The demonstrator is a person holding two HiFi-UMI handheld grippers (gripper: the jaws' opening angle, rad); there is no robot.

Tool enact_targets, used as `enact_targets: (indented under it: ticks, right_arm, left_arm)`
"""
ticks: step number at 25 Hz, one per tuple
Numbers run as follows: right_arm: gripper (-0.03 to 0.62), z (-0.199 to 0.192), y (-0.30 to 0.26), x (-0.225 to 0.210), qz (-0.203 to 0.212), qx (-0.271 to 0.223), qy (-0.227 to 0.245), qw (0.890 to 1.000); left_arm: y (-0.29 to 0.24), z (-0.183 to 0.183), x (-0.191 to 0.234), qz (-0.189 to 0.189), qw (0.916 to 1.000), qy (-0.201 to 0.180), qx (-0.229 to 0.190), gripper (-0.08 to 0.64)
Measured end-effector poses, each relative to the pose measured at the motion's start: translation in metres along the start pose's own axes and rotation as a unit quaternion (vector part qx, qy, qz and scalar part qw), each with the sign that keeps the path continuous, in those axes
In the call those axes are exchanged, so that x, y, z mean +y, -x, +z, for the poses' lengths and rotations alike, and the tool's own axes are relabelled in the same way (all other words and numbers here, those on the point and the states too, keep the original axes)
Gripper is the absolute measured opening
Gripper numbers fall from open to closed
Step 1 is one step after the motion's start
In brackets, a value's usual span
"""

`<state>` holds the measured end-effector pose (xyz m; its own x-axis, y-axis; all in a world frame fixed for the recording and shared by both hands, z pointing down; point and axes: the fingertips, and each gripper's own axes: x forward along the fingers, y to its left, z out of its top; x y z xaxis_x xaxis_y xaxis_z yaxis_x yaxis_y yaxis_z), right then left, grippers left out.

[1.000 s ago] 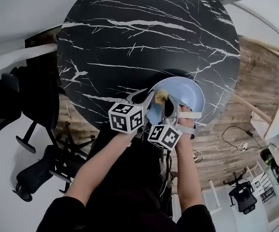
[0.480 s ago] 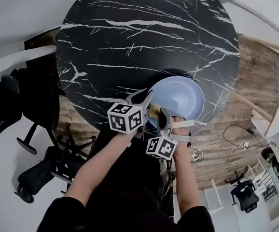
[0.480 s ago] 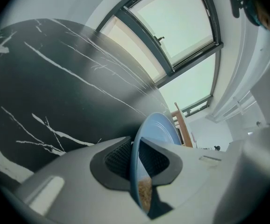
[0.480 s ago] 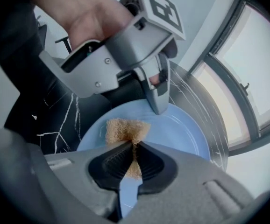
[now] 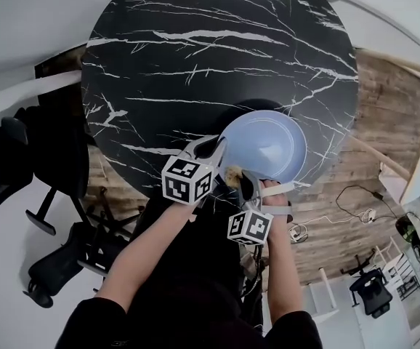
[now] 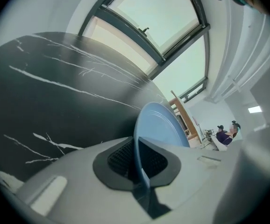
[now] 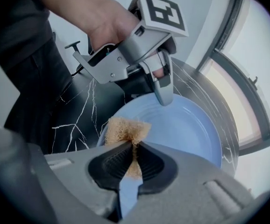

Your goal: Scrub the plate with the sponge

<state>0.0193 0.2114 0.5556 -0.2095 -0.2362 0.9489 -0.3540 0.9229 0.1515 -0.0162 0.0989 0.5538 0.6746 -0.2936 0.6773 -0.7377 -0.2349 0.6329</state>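
Item one, plate [image 5: 268, 142]: pale blue and round, at the near right edge of the black, white-veined tabletop [image 5: 195, 64], showing a fuller disc in the head view than a second ago. Item two, my left gripper [image 5: 221, 150]: its jaws have just been closing and now pinch the plate's left rim, the thin blue edge standing between the two dark ribbed pads in the left gripper view; this hand sits at the same spot on the rim as before. Item three, sponge [image 5: 232, 174]: a tan, fibrous tuft clamped between the pads of my right gripper [image 5: 240, 178], its frayed top sticking out past them. A second ago it lay further in on the plate's face; now it sits at the plate's near left rim, just beside the left gripper's tips, the right hand having drawn back toward me. Item four, marker cubes: the left one [image 5: 188, 180] hangs off the tabletop's near edge, and the right one [image 5: 250, 226] is lower in the head view than before.
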Motion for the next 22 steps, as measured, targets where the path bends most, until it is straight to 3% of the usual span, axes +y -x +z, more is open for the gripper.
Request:
enact_targets:
  ticks: [4, 12, 22]
  right_arm:
    - [0.032, 0.002, -0.004, -0.011, 0.012, -0.001, -0.010, 1.000]
    - [0.032, 0.005, -0.013, -0.058, -0.009, 0.003, -0.026, 1.000]
    - [0.034, 0.005, -0.022, -0.122, -0.039, -0.006, -0.104, 0.994]
  left_arm:
    - [-0.001, 0.002, 0.000, 0.000, 0.9999, -0.015, 0.003, 0.017]
    - [-0.002, 0.002, -0.001, -0.001, 0.9998, -0.021, 0.008, 0.016]
    - [-0.002, 0.003, -0.001, -0.001, 0.9998, -0.020, 0.006, 0.017]
